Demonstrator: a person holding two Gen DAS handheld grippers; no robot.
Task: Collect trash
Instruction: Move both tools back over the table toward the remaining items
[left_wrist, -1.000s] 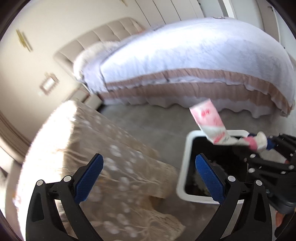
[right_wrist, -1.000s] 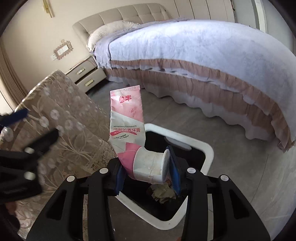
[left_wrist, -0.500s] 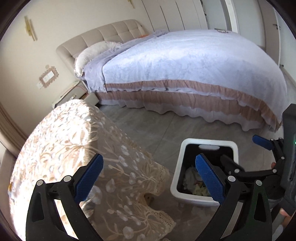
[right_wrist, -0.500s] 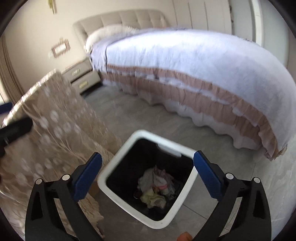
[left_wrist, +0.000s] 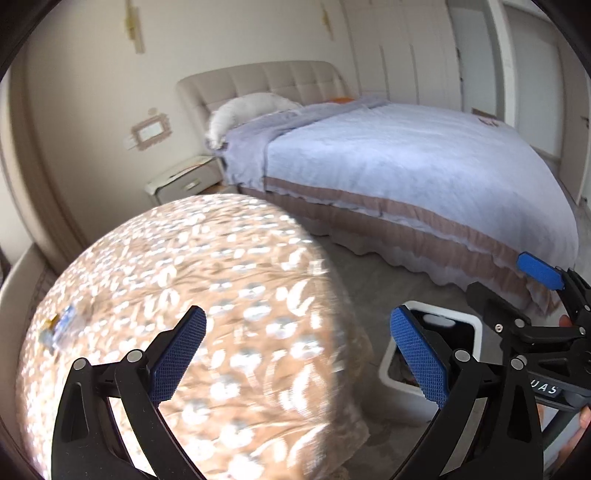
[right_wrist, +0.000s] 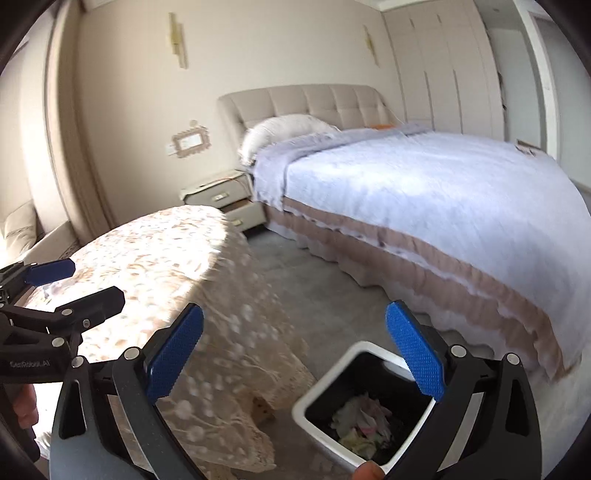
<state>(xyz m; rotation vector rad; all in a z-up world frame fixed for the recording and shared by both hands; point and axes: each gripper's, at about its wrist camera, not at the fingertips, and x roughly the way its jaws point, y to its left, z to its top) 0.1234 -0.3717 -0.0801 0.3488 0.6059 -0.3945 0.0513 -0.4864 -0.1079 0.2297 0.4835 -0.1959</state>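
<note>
Fingers of the left gripper (left_wrist: 298, 354) and right gripper (right_wrist: 294, 350) are spread wide and nothing is held. Crumpled trash (right_wrist: 364, 421) is seen inside the white bin (right_wrist: 317, 413). One small blurred item (left_wrist: 61, 326), unidentifiable, is left on the table (left_wrist: 221, 280); the bin's near rim is cut off.

One bin (right_wrist: 314, 424), one lace-draped table (left_wrist: 184, 295), one bed (right_wrist: 424, 192), one nightstand (right_wrist: 221, 195), two wall lamps (right_wrist: 177, 37).
</note>
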